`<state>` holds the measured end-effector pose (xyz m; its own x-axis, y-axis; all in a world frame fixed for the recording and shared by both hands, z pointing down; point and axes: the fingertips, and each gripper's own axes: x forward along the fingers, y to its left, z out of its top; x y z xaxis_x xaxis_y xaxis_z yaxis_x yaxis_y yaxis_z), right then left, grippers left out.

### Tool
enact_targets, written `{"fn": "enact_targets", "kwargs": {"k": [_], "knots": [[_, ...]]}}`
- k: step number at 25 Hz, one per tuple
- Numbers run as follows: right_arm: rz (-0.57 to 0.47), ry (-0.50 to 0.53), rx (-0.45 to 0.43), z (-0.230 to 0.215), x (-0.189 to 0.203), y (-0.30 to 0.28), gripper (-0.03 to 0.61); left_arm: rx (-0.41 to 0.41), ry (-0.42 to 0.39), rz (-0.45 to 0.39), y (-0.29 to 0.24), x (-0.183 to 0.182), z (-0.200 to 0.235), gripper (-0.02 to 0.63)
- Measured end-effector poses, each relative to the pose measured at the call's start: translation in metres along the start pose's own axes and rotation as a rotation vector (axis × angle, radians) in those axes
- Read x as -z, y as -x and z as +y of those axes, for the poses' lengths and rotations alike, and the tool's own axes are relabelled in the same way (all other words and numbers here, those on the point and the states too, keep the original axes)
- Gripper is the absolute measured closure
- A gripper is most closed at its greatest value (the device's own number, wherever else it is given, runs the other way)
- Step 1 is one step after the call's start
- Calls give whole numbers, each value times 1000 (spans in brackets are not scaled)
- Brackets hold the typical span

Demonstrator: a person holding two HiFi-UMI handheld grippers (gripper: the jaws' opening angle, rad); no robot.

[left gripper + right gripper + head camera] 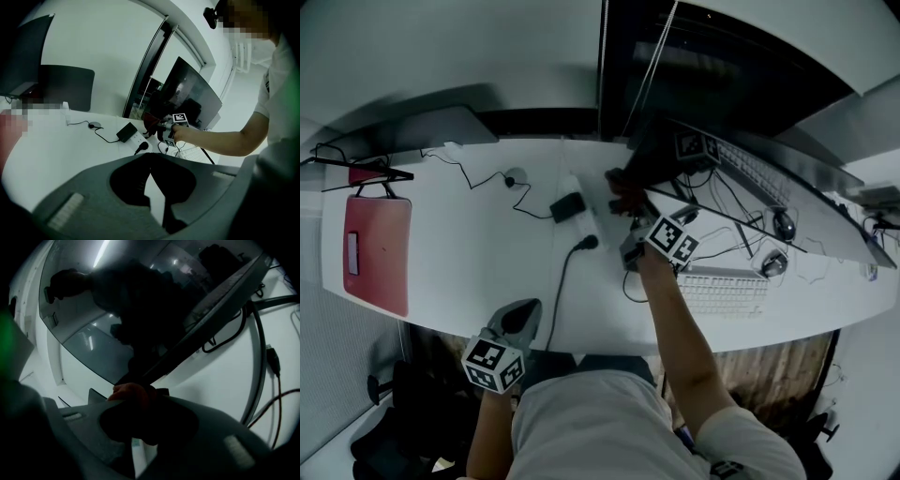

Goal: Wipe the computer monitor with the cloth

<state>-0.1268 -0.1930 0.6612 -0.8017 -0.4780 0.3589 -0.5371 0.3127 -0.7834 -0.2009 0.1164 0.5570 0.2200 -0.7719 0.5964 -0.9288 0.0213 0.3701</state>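
The dark monitor (pixel 741 103) stands tilted at the back right of the white desk (pixel 469 244); it fills the upper part of the right gripper view (pixel 140 310) and also shows in the left gripper view (pixel 192 93). My right gripper (pixel 623 202) is shut on a dark red cloth (pixel 133 394), bunched between its jaws by the monitor's lower left edge (pixel 623 183). My left gripper (pixel 517 323) hangs at the desk's front edge, jaws shut with nothing between them. From the left gripper view the right gripper (pixel 164 129) and cloth (pixel 149 123) appear far off.
A white power strip (pixel 581 220) with a black adapter (pixel 567 206) and plug lies mid-desk. A red folder (pixel 377 253) lies at the left. A white keyboard (pixel 722 292), mice (pixel 783 225) and tangled cables (pixel 731 220) crowd the right side. A second monitor (pixel 65 86) stands at the back left.
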Motion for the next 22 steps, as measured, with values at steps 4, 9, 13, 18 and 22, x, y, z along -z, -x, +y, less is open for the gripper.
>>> {"fn": "enact_targets", "kwargs": {"k": [4, 9, 13, 18, 22], "knots": [[11, 40, -13, -2, -3, 2, 483, -19, 11, -11, 1, 8, -12, 604], [19, 35, -23, -2, 4, 3, 483, -24, 25, -18, 7, 19, -18, 604], [11, 31, -6, -1, 14, 4, 483, 6, 19, -8, 10, 25, -14, 604], [39, 47, 53, -3, 29, 9, 483, 55, 11, -3, 18, 22, 4, 604], [12, 55, 108, -5, 31, 15, 483, 105, -5, 1, 21, 19, 20, 604]]}}
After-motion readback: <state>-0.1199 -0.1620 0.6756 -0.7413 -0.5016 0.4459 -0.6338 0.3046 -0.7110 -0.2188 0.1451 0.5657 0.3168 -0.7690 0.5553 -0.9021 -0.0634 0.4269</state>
